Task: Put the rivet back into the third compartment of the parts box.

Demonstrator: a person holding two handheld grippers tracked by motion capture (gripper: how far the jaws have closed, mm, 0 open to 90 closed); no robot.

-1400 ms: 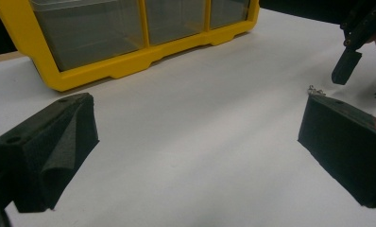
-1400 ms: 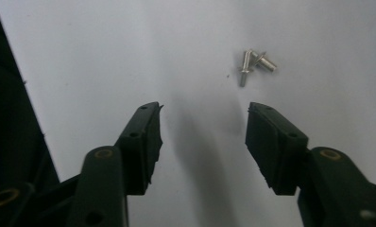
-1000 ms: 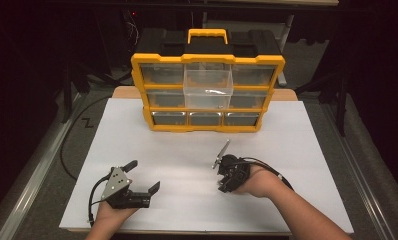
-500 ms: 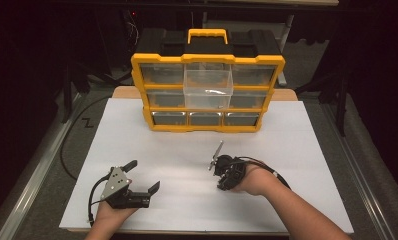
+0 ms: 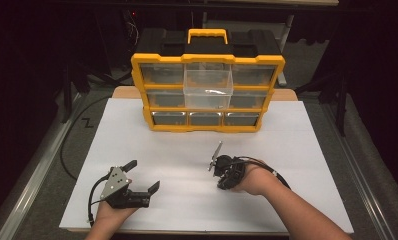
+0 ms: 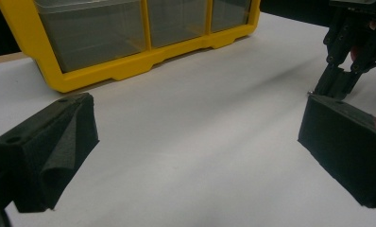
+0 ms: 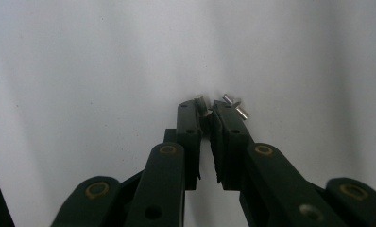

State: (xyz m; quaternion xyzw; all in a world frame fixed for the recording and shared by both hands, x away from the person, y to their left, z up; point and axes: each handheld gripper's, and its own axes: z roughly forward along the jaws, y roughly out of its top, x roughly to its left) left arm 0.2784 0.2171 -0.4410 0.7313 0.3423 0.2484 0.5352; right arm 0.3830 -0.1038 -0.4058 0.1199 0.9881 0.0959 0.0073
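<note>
Leftmost, near the front left corner of the white surface, the left gripper rests with its jaws wide apart and nothing between them. Toward the middle of the front edge, the right gripper points tip-down at the surface; its jaws have just been closing and now pinch a small metal pin at their very tips. Two loose pins lie just to the right of those tips, touching the surface, long axes slanting. At the far edge stands the yellow drawer organizer, its clear middle drawer pulled out, well beyond the right gripper, which is the nearer to it.
</note>
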